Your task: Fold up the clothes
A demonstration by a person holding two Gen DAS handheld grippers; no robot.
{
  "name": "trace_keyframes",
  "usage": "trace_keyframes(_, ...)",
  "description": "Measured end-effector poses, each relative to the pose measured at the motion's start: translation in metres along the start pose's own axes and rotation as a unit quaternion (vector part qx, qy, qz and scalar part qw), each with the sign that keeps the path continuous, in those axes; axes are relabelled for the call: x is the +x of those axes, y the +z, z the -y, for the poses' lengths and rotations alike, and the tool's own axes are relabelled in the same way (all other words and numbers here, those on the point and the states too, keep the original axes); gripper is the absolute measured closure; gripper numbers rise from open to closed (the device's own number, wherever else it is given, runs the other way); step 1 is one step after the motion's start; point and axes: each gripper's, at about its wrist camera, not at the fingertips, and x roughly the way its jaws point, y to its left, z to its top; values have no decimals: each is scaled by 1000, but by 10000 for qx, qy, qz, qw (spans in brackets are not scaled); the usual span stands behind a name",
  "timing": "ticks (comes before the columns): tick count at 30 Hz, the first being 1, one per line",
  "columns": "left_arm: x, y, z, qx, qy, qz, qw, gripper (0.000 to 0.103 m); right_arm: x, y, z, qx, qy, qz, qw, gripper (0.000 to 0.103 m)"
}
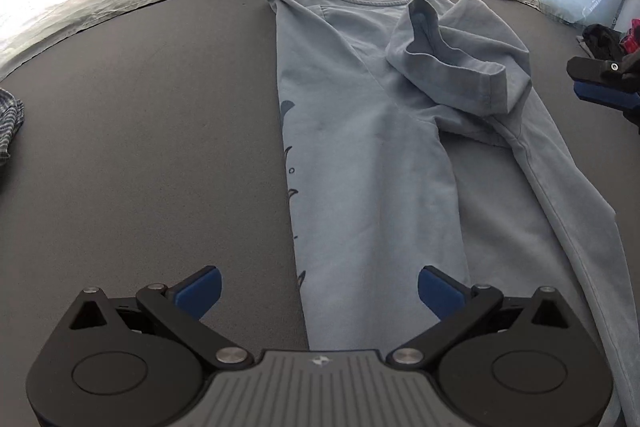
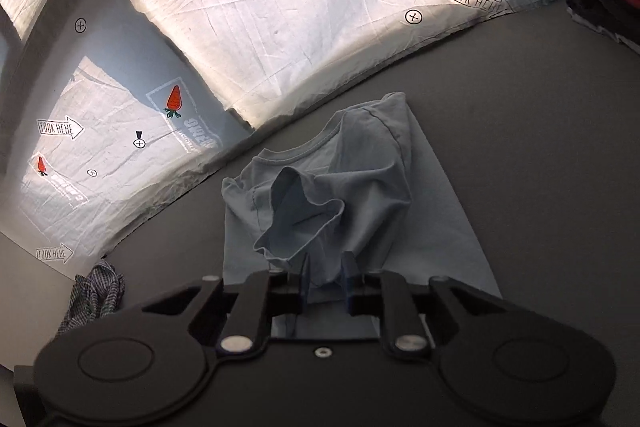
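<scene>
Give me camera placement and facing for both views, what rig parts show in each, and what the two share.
Left wrist: on the left gripper, looking steeply down the light blue T-shirt on the grey table; own fingers wide apart, the right gripper's tip at the edge.
Right wrist: on the right gripper, angled down toward the shirt's collar end and printed backdrop; own fingers nearly together.
Shared: shirt, table, backdrop, checked cloth.
</scene>
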Motion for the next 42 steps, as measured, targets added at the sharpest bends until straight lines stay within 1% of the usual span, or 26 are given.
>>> trace_keyframes(2, -6, -24, 11, 12, 21, -100, 9999, 0, -23, -23, 13, -408, -308, -35, 9987, 89)
trace_keyframes(4, -9, -47, 22, 19, 71, -195, 9998, 0, -42, -46, 28, -745, -582, -104, 9955, 89)
trace_keyframes(7, -13, -79, 35, -34, 134, -326, 9994, 0, -72, -82, 52, -1210, -924, -261, 9880, 89)
trace_keyframes(10, -18, -101, 44, -157, 245, -372, 9989, 0, -84, -111, 52, -1482, -991, -391, 9832, 89)
trace_keyframes(13, -24, -118, 50, -258, 330, -397, 9983, 0, -93, -135, 60, -1438, -884, -605, 9838, 89)
trace_keyframes(16, -30, -136, 55, -310, 414, -459, 9976, 0, -94, -151, 63, -1444, -894, -818, 9821, 89)
trace_keyframes(18, -34, -145, 57, -302, 442, -491, 9974, 0, -97, -158, 63, -1474, -896, -825, 9816, 87)
trace_keyframes(25, -41, -163, 57, -175, 444, -551, 9973, 0, -106, -175, 56, -1554, -914, -814, 9802, 82)
trace_keyframes(29, -42, -163, 52, -119, 343, -685, 9970, 0, -105, -184, 50, -1462, -1060, -950, 9790, 77)
trace_keyframes(31, -41, -162, 50, -92, 297, -724, 9969, 0, -103, -192, 46, -1515, -1232, -1018, 9755, 77)
trace_keyframes(32, -40, -162, 48, -102, 252, -726, 9970, 0, -102, -195, 44, -1571, -1317, -1002, 9736, 78)
trace_keyframes(34, -40, -162, 44, -110, 176, -730, 9971, 0, -101, -198, 39, -1656, -1494, -973, 9699, 83)
trace_keyframes(36, -39, -161, 41, -108, 116, -733, 9972, 0, -102, -198, 37, -1640, -1545, -949, 9697, 96)
trace_keyframes(38, -40, -161, 41, -39, 118, -698, 9975, 0, -105, -198, 36, -1544, -1541, -876, 9720, 101)
trace_keyframes(40, -40, -161, 40, 5, 99, -658, 9978, 0, -109, -197, 33, -1446, -1504, -792, 9748, 101)
trace_keyframes(42, -41, -162, 39, 68, 73, -628, 9980, 0, -114, -197, 27, -1338, -1303, -746, 9796, 101)
